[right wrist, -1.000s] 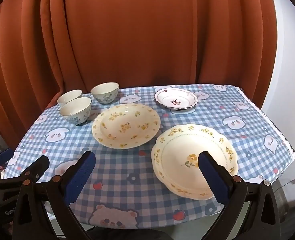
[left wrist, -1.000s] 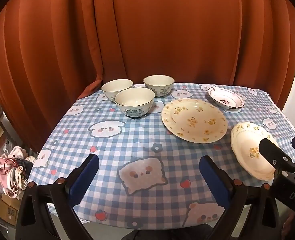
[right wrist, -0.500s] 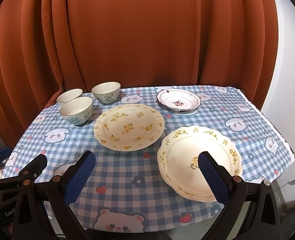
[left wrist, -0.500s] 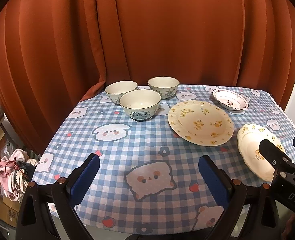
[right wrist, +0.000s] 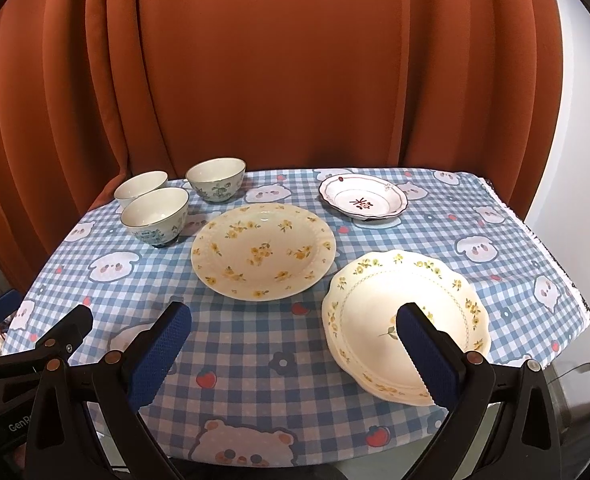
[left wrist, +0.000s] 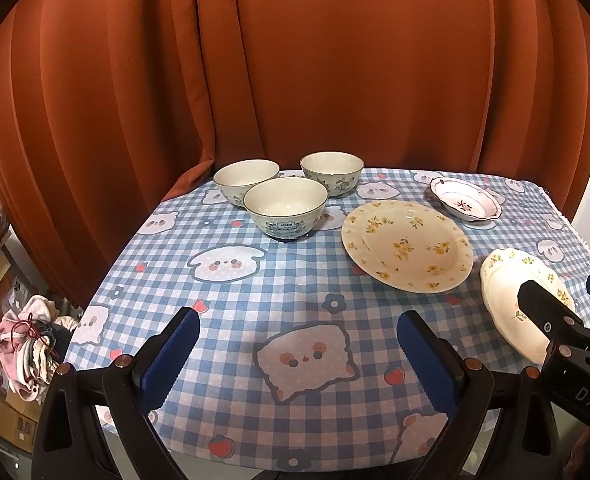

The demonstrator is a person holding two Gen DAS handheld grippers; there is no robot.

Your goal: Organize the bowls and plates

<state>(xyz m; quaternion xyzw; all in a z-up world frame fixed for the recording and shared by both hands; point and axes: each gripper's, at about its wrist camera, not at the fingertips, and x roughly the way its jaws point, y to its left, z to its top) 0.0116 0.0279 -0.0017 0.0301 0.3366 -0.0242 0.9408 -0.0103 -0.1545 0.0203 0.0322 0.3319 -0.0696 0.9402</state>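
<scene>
Both claws empty above the near table edge — nothing is stacked yet.

My right claw (right wrist: 295, 344), spread wide, has the scalloped plate (right wrist: 405, 320) at 1 o'clock, under its right finger; my left claw (left wrist: 299, 354), also spread, sees it far at 3 o'clock. The three bowls (left wrist: 285, 210) stand at 11 o'clock. Compared with a second ago, both claws pulled back slightly — dishes unmoved.

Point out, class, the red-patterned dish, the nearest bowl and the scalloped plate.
Red-patterned dish (right wrist: 362, 201): right wrist view, its painted centre.
Nearest bowl (left wrist: 285, 202): left wrist view, its inside wall.
Scalloped plate (right wrist: 369, 304): right wrist view, bare inner surface, left of the blue pad.
</scene>
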